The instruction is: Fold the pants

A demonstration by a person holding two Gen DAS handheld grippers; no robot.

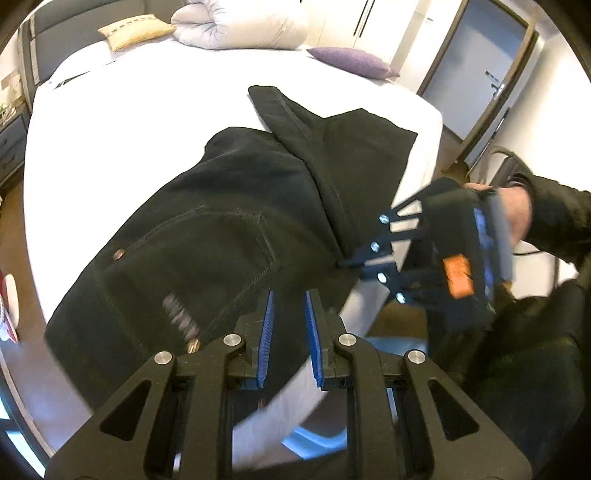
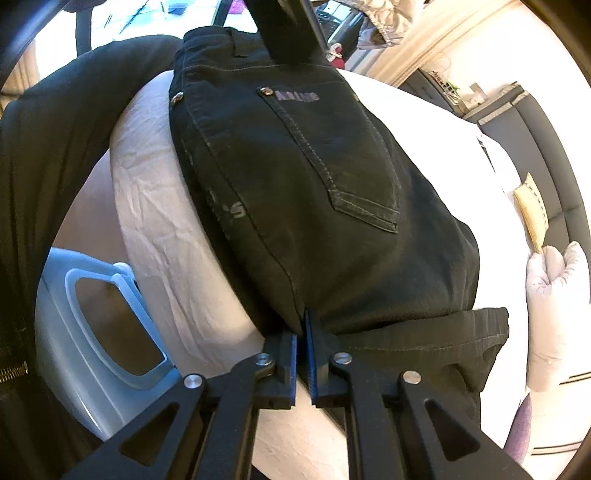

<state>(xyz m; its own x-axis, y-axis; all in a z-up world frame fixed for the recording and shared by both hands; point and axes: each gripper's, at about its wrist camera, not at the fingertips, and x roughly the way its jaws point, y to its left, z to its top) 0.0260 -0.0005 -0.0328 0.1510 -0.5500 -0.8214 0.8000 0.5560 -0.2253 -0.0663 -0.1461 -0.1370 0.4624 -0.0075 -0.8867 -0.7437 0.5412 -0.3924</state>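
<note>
The black pants (image 1: 236, 221) lie on the white bed (image 1: 129, 122), folded lengthwise, directly ahead of both grippers. The left gripper (image 1: 290, 295) hovers just above the fabric, jaws narrowly parted and empty. The right gripper (image 2: 303, 321) pinches the pants' edge, nearly closed. Beside it sits a pale plastic bin (image 2: 92, 325); its contents cannot be told.

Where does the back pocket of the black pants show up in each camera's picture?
Left wrist view: back pocket sits left of centre, above the gripper's blue pads.
Right wrist view: back pocket sits upper centre, under a small rivet.
Shared landmark: yellow cushion on the bed.
</note>
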